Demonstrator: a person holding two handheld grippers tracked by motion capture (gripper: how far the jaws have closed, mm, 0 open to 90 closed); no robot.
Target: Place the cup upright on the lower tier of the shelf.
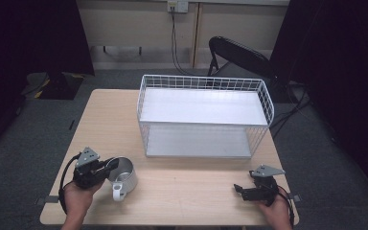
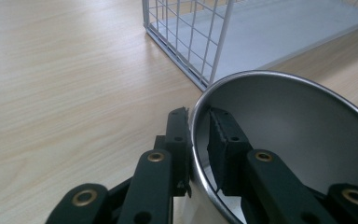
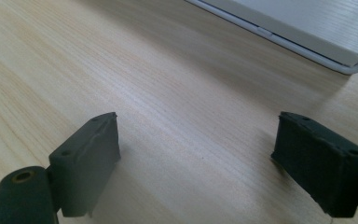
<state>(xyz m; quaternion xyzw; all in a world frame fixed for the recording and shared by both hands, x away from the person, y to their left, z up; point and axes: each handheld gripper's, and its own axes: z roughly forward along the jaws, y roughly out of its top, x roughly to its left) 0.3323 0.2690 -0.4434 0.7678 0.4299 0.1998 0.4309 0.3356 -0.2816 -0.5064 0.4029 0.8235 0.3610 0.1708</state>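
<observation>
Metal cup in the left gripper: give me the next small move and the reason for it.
Probably lift the metal cup slightly off the table. The left gripper is already shut on its rim, one jaw inside and one outside. The wire shelf rack stands just ahead, and the right gripper waits open, holding nothing.

Wire rack stands on the tabletop, toward the far edge, right of centre; two shelves, one above the other. Mug sits near the near-left corner, in front of the rack's left end, handle toward the near edge. Left gripper at the mug's left rim, one jaw inside, one outside. Right gripper near the near-right corner, well apart from the mug.
</observation>
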